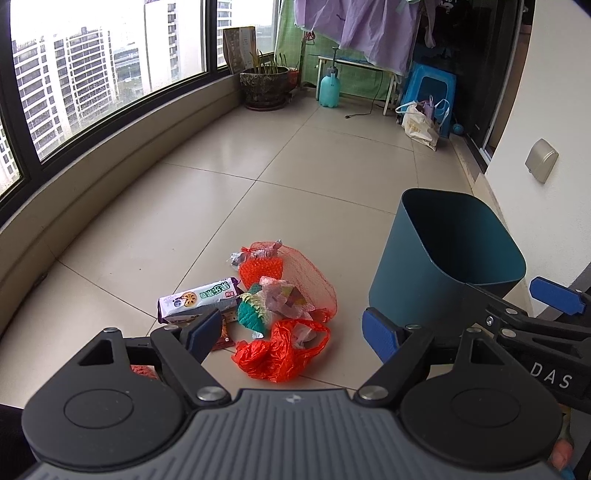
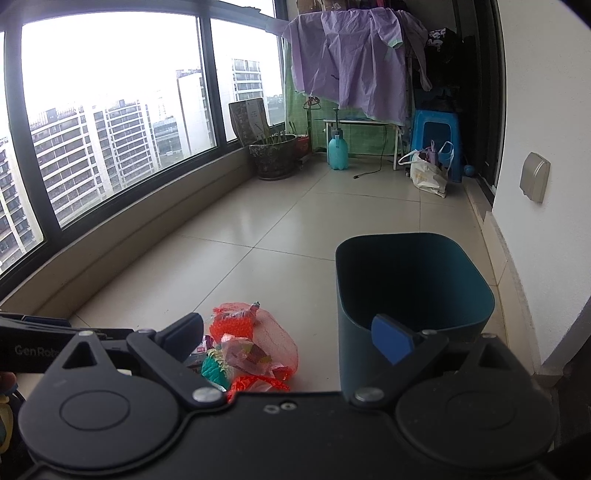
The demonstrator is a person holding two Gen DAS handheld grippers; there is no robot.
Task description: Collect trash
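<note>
— What's the biggest thing down there?

— The tiled floor (image 1: 295, 155) of a glazed balcony, with a curved window (image 1: 92, 74) along the left side. At the far end a purple sheet (image 1: 362, 29) hangs over a rack, with a blue stool (image 1: 432, 85) and a potted plant (image 1: 264, 83) below it.

— And nearer?

— A teal bin (image 1: 436, 266) stands upright on the floor, open at the top, with nothing showing inside that I can make out. Just to its left lies the trash pile (image 1: 273, 306), all on the floor, none of it in the bin.

— What's in the pile?

— A red net bag (image 1: 314, 273) with wrappers showing through it, an orange plastic bag (image 1: 273, 354) crumpled in front of it, a white and purple snack packet (image 1: 199, 299) on the left, and a small green knitted piece (image 1: 251, 310) in the middle. They touch or overlap one another.

— Where are the tools?

— The left tool (image 1: 293, 332) hangs above the near edge of the pile, fingers spread wide with nothing between them; the orange bag lies in the gap below. The right tool (image 2: 291, 336) sits to its right, nearer the bin, also spread apart and empty, with one blue pad (image 2: 391, 339) in front of the bin's near wall. I can't tell whether it touches the wall.
</note>
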